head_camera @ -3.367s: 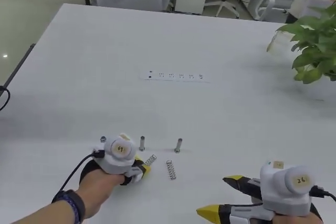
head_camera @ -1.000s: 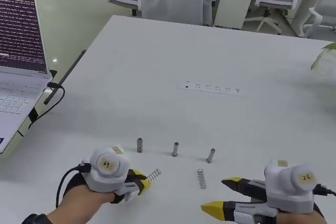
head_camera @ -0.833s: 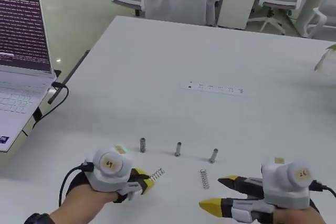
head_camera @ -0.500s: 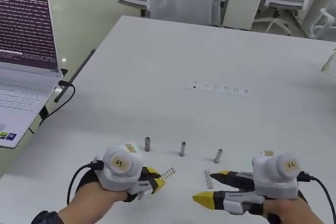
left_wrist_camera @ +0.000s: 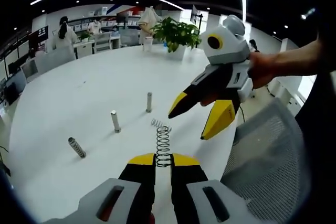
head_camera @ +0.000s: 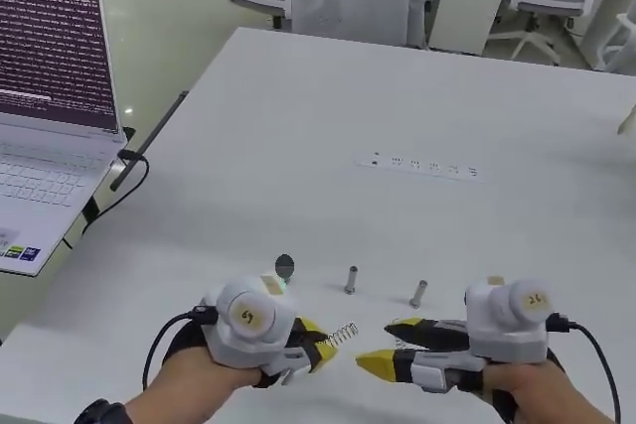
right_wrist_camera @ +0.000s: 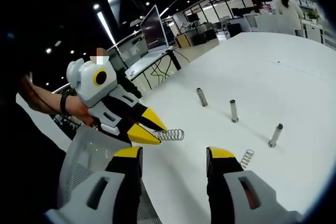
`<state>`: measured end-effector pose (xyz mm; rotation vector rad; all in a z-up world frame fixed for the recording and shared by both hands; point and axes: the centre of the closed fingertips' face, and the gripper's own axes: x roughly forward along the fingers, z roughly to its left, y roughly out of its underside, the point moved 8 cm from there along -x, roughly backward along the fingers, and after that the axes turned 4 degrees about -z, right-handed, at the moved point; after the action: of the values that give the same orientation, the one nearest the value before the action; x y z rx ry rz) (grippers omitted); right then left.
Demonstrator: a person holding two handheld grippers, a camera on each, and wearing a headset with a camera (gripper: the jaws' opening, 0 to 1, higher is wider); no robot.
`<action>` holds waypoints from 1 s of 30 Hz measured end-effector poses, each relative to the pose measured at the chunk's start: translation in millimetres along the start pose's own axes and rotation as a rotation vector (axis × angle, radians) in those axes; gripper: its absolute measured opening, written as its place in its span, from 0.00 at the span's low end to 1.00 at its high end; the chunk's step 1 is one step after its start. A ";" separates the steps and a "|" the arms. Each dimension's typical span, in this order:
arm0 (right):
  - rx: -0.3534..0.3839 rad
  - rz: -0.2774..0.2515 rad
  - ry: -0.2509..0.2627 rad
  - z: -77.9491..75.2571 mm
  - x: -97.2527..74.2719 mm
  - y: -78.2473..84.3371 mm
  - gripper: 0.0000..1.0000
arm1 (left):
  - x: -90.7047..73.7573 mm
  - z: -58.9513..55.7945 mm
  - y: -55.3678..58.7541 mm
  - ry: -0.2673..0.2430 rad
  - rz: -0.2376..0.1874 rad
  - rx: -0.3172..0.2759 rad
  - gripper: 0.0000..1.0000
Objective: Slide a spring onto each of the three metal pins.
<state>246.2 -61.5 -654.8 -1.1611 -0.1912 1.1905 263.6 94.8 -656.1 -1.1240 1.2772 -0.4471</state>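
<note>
My right gripper (head_camera: pixel 374 343), jaws apart, now sits at lower centre, nearer the spring (head_camera: pixel 343 333) my left gripper (head_camera: pixel 318 347) clamps, likely for a handover.

The left gripper (head_camera: pixel 320 347) is low in the head view and points to the right. Its jaws are pressed together on one end of a spring (head_camera: pixel 343 333), and the left hand (head_camera: pixel 204 382) holds it from behind. The right gripper (head_camera: pixel 376 343), held by the right hand (head_camera: pixel 532 392), points to the left toward the other one. Its jaws are spread apart with nothing between them. The tips of the two grippers are near each other but do not touch.
</note>
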 end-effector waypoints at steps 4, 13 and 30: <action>0.011 -0.002 -0.009 -1.1 2.1 -0.6 0.44 | 2.0 -7.1 -5.7 0.017 -0.007 0.023 0.03; 0.048 -0.023 -0.044 1.0 3.5 -3.4 0.35 | 3.5 -14.7 -9.7 0.039 -0.011 0.052 0.03; 0.058 -0.011 -0.068 5.5 6.6 -2.7 0.22 | 4.2 -17.3 -12.9 0.057 -0.007 0.090 0.03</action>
<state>247.0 -52.7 -653.0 -1.0684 -0.2129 1.2188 253.0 78.7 -645.5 -1.0461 1.2905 -0.5399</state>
